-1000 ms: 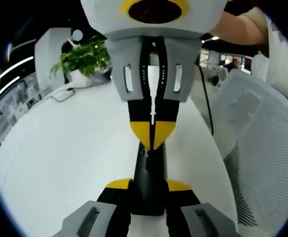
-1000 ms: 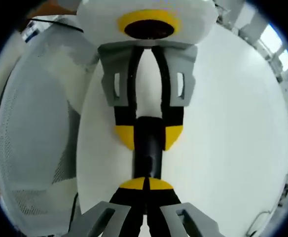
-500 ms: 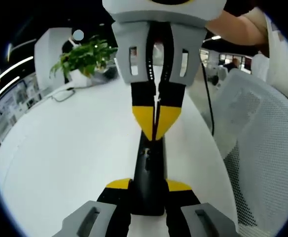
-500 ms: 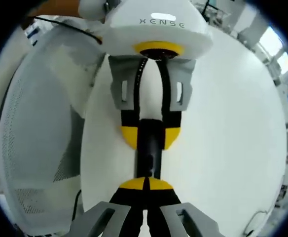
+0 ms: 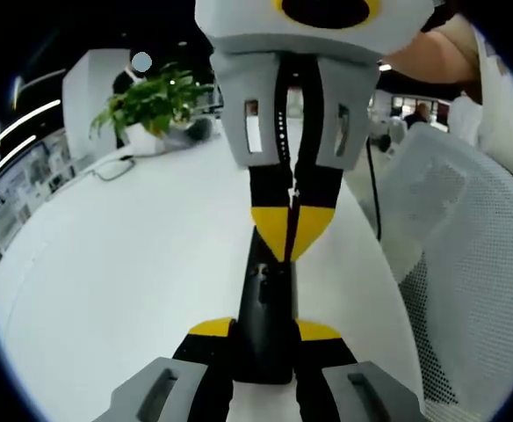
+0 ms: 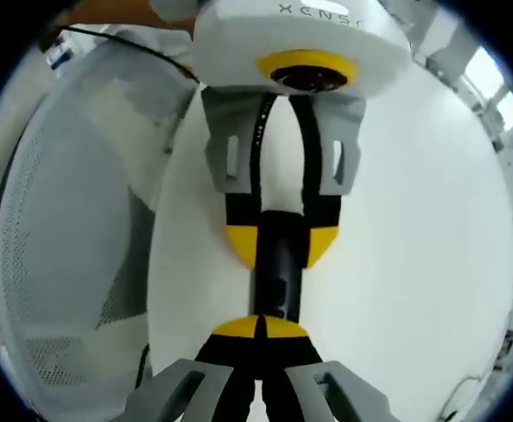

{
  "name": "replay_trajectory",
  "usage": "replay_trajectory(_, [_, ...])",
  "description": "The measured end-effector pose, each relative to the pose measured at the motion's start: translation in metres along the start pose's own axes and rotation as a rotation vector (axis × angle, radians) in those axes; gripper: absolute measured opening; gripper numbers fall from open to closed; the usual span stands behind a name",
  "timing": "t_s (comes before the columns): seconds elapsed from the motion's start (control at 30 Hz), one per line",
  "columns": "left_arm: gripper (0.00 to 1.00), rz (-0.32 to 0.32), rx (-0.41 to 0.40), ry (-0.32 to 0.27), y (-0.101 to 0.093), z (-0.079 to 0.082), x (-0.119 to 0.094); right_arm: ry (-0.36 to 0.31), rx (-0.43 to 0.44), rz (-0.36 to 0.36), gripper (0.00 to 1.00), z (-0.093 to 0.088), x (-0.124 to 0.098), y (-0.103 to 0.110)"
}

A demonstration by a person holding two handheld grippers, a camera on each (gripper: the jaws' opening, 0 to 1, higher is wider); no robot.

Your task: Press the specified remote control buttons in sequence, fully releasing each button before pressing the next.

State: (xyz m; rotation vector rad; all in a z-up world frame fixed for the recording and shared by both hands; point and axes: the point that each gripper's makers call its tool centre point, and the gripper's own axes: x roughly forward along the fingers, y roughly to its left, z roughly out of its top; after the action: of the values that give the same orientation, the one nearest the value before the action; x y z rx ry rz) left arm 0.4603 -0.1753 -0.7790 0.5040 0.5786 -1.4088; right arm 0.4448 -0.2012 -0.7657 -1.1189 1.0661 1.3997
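The left tongs [image 5: 261, 338] clamp the near end of the black remote [image 5: 265, 308], one yellow tip on either side of its body, evidently to keep it steady and lying flat along the white counter [image 5: 133, 264] while the other tool does the pressing. The right tongs [image 6: 261, 330] are closed tip to tip with nothing between them, which turns them into a single blunt point suited to a button. In the left gripper view that point comes down from above onto the far part of the remote, beside a small button on its face; whether it is pressing or only resting there I cannot tell. In the right gripper view the remote [image 6: 278, 272] runs straight ahead of the closed tips, its other end gripped by the left tongs opposite. So the two tools face each other along the remote's length (a neat way to keep it in sight of both). A mesh chair [image 5: 467, 264] stands by the counter's edge, and a potted plant [image 5: 151, 105] sits far back.
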Motion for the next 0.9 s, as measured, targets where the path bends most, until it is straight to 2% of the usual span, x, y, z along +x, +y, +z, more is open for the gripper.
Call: replay_trajectory(0.9, [0.24, -0.002, 0.001, -0.004, -0.0001, 0.0006, -0.001, 0.001, -0.001, 0.007, 0.0, 0.0002, 0.0085, -0.0011])
